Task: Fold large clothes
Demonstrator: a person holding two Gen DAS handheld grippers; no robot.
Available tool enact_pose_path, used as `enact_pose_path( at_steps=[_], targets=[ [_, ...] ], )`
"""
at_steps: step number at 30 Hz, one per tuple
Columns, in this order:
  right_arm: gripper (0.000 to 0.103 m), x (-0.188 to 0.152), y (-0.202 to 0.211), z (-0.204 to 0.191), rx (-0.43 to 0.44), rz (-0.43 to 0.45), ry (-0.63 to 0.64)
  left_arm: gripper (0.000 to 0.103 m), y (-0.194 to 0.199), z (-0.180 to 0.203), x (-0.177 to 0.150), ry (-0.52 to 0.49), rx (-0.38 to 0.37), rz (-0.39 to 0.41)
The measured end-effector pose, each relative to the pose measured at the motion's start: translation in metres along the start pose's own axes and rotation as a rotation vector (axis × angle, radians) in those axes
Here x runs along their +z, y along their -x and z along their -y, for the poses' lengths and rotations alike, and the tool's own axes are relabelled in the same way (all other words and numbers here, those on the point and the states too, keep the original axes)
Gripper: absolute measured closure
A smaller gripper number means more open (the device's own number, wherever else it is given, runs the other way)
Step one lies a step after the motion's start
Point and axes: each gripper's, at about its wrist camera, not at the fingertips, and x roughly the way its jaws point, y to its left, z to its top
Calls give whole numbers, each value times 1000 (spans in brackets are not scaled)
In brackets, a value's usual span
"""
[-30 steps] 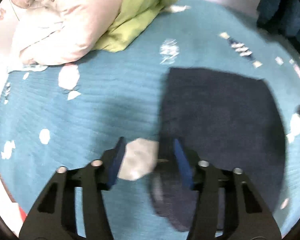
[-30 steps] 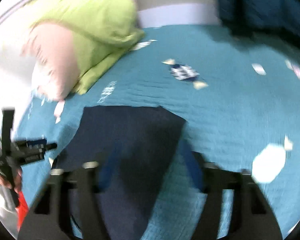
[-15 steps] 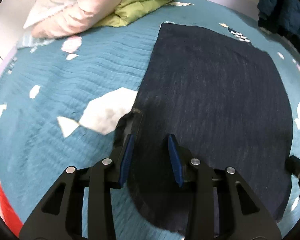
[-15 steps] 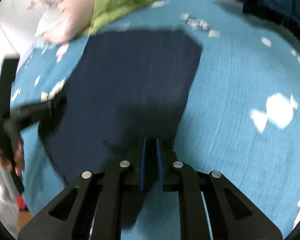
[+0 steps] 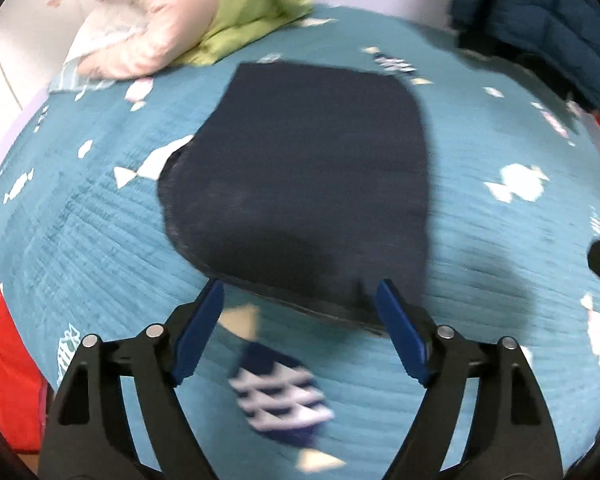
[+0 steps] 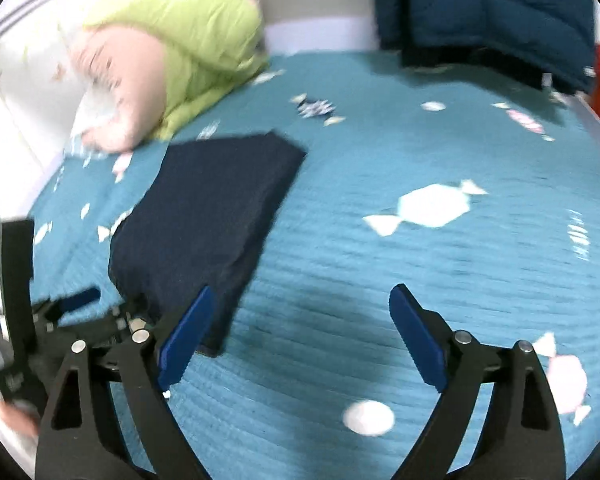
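Observation:
A dark navy garment (image 5: 300, 176) lies folded flat on the teal bedspread (image 5: 100, 248). In the left wrist view my left gripper (image 5: 300, 300) is open and empty, its blue pads just off the garment's near edge. In the right wrist view the same garment (image 6: 204, 216) lies left of centre. My right gripper (image 6: 300, 304) is open and empty over bare bedspread (image 6: 420, 264), to the right of the garment's near corner. The left gripper (image 6: 76, 312) also shows at the lower left of that view.
A pink and green duvet (image 5: 188, 12) is heaped at the back left, also in the right wrist view (image 6: 172, 56). A dark blue puffer jacket (image 6: 492, 12) hangs at the back right. Red fabric (image 5: 12, 360) shows beyond the bed's left edge.
Both grippers have opened and let go of the navy garment, then pulled back from its near edge. The garment now lies flat on the bedspread.

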Motion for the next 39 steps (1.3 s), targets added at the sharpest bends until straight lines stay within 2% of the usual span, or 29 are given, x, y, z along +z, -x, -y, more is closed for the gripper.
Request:
enact_pose_path(
  at_steps=[2,5,9,12,15,21,28,39],
  targets=[
    [12,0,30,18,-28,89,-37,14,24,24,-3,-10,-16,30],
    [9,-1,69,42,-90,200,-82,11,67,55,-8,-52,-45,121],
    [8,-1,112,63,-159,299,-104,10,118,80,-9,-51,-63,212],
    [8,-3,130,66,-197,319,-81,9,145,88,-10,-37,-93,248],
    [8,-11,148,62,-216,338,-60,9,166,96,-11,-37,-81,296],
    [8,-23,174,49,-272,424,-37,9,199,108,-15,-46,-126,329],
    [8,-26,185,55,-255,430,-54,9,215,121,-25,-74,-109,358],
    [8,-32,178,58,-261,383,-76,9,205,127,-31,-79,-101,298]
  ],
)
